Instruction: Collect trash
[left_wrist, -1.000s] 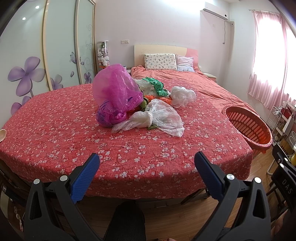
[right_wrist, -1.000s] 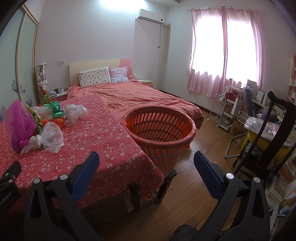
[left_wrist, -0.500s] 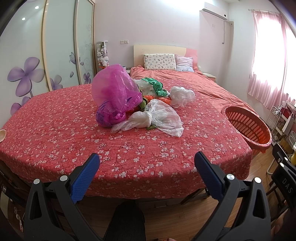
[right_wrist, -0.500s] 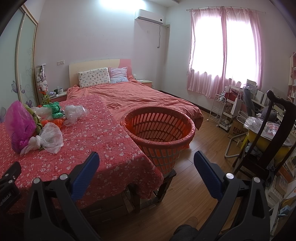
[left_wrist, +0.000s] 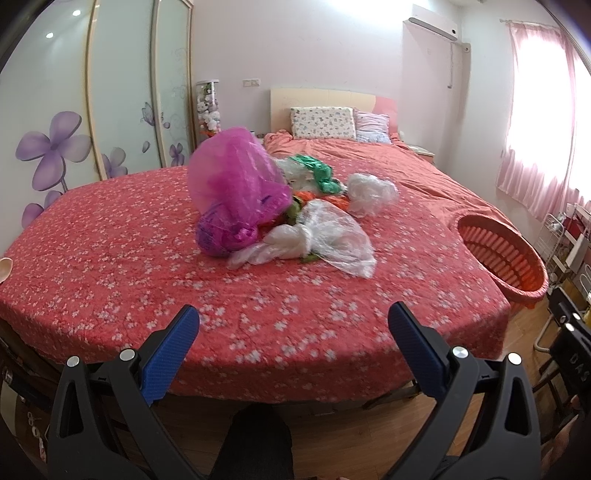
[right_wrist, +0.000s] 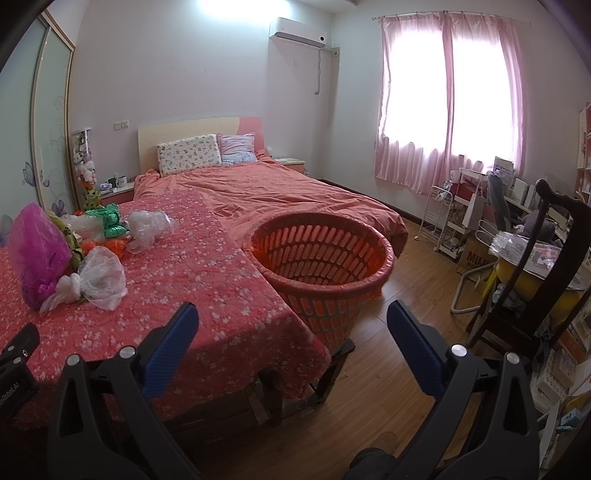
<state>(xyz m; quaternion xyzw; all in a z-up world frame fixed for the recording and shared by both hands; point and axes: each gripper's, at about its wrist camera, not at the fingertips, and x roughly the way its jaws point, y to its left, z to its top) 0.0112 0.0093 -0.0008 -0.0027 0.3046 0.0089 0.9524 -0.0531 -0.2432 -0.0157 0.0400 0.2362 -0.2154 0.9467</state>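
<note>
Left gripper (left_wrist: 293, 325) edged closer to heap of crumpled plastic bags (left_wrist: 284, 218) on red floral-covered table (left_wrist: 110, 258); both grippers, right gripper (right_wrist: 291, 325) included, gaped apart, empty. Orange slotted plastic basket (right_wrist: 321, 258) stood beside table.

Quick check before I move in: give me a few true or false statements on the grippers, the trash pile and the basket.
1. The left gripper is open and holds nothing. True.
2. The right gripper is shut on a plastic bag. False: it is open and empty, pointing between the table edge and the basket.
3. The orange basket already has bags in it. False: no trash shows inside it.
4. The magenta bag sits in the pile on the floral red cloth. True.
5. The clear plastic bag lies on the near side of the pile, toward the left gripper. True.
</note>
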